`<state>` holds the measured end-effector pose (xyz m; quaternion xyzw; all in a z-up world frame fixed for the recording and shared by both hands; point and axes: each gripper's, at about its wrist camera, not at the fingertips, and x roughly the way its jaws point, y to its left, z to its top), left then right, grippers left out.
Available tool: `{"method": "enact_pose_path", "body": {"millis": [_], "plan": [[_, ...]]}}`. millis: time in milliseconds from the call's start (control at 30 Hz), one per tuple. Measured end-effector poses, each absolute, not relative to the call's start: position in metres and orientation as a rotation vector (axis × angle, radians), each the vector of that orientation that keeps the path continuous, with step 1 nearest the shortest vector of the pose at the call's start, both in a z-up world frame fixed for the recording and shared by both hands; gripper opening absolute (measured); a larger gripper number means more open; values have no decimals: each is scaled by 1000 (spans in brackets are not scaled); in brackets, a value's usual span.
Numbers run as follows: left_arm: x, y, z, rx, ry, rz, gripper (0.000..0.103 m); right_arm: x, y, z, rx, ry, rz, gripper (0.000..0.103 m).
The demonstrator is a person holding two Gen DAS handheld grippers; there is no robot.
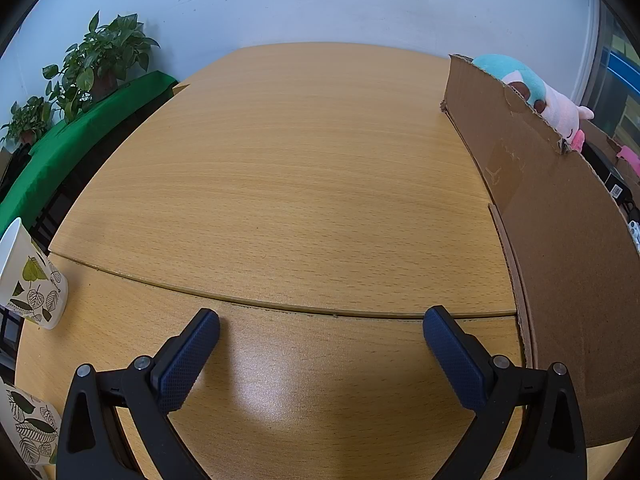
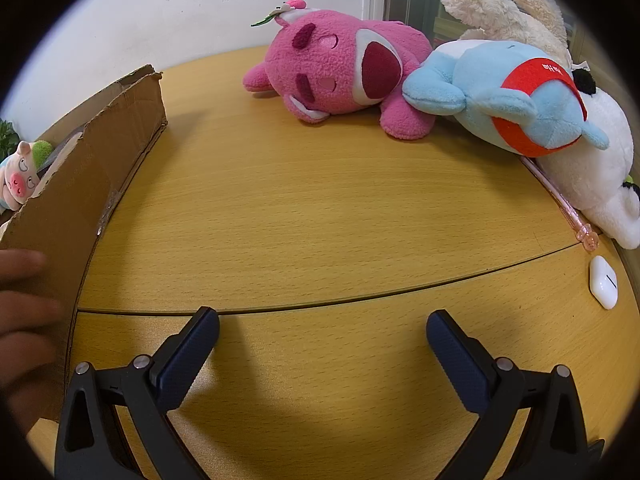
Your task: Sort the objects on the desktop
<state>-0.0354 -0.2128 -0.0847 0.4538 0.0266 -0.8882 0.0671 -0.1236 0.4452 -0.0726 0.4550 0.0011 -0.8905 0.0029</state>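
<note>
Grippers first: the left gripper (image 1: 320, 320) hangs low over the near part of the tabletop (image 1: 304, 184) with its jaws spread wide and nothing between them; the right gripper (image 2: 322, 322) is likewise wide apart and empty. A seam (image 1: 280, 306) between two desk panels runs across just ahead of both sets of fingertips.

At the near left edge of the tabletop in the left wrist view stand two white paper cups printed with green leaves, one (image 1: 30, 276) beside the seam, the other (image 1: 28, 432) nearer and partly cut off; what they hold cannot be seen. Along the right edge rises the wall of a cardboard box (image 1: 560, 240). Above its torn rim shows a teal and pink plush (image 1: 536, 92), and a dark item with a small label too small to read.

In the right wrist view the same box (image 2: 80, 184) stands at the left, a blurred hand (image 2: 24, 300) resting against its wall and a pig plush (image 2: 20, 176) inside. Near the right edge lie a white earbud case (image 2: 604, 282) and a pink pen (image 2: 560, 200). At the far right corner a pink plush (image 2: 344, 72), a blue plush (image 2: 516, 96) with a red band bearing unreadable writing, a white plush (image 2: 600, 176) and a cream plush (image 2: 500, 8) are piled touching. Open wood spans the middle between box and toys.
</note>
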Motion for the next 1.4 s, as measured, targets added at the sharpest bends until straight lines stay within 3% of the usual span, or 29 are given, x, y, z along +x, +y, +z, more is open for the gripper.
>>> {"method": "enact_pose_path", "body": {"millis": [1400], "plan": [[-44,-218,-86,1366,87,-2673,103,-120,442,-71,1431,4,-2793,103]]}}
